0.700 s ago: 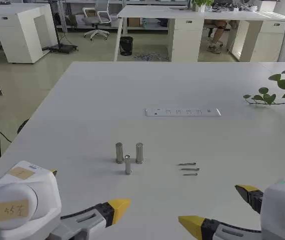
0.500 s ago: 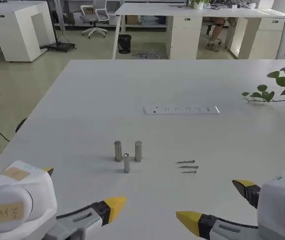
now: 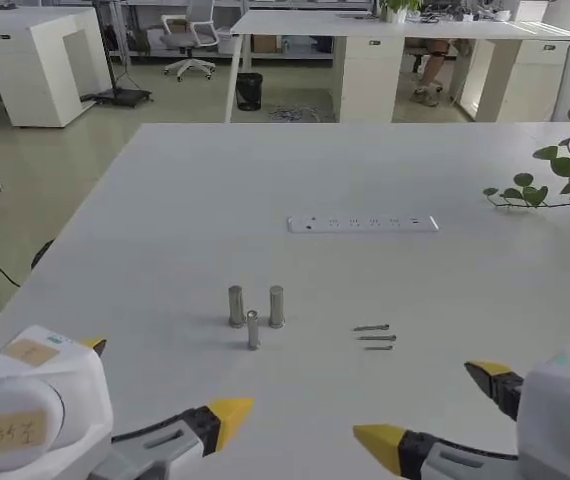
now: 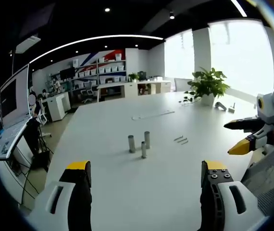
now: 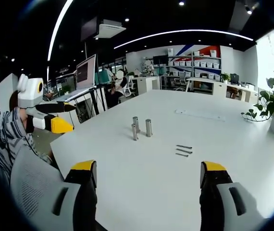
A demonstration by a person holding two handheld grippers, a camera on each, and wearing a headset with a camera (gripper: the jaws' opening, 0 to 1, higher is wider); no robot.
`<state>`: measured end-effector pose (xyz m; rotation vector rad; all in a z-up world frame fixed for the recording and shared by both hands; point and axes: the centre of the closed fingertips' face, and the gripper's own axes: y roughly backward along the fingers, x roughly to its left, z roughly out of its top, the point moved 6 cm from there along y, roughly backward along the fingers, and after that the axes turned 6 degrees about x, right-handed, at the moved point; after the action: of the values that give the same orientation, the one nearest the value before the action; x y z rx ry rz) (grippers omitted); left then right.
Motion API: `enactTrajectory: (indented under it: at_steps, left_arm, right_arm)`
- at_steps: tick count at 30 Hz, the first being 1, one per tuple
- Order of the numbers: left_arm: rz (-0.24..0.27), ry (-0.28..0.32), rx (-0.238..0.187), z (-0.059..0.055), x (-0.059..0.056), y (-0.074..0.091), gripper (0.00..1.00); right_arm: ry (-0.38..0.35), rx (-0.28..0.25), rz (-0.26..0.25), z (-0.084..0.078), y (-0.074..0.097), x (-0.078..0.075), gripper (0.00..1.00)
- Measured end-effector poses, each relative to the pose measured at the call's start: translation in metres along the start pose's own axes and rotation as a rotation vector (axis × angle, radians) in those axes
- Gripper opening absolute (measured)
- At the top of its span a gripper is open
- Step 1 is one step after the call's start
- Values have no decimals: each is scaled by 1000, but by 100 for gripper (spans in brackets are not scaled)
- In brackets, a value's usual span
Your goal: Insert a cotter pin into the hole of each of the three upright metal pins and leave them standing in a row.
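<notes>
- Three short upright grey metal pins stand clustered on the white table, on the person's side of the long white power strip, past its left end
- Three thin cotter pins lie flat on the table, level with the strip's middle
- Left gripper and right gripper: jaws wide apart, empty, well short of the strip

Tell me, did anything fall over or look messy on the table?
Nothing stands out. The three metal pins stand upright in a tight cluster, and the three cotter pins lie neatly side by side to their right.
</notes>
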<state>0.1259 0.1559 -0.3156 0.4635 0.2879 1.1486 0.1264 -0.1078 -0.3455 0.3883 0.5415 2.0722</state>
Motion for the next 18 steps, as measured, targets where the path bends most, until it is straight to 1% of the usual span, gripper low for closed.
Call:
enactTrajectory:
  at_steps: [10, 18]
  left_arm:
    - [4, -2, -8, 1, 0, 2, 94]
    - [4, -3, -5, 1, 1, 1, 94]
  right_arm:
    - [-10, -5, 1, -2, 1, 0, 87]
    - [-9, -12, 8, -2, 1, 1, 87]
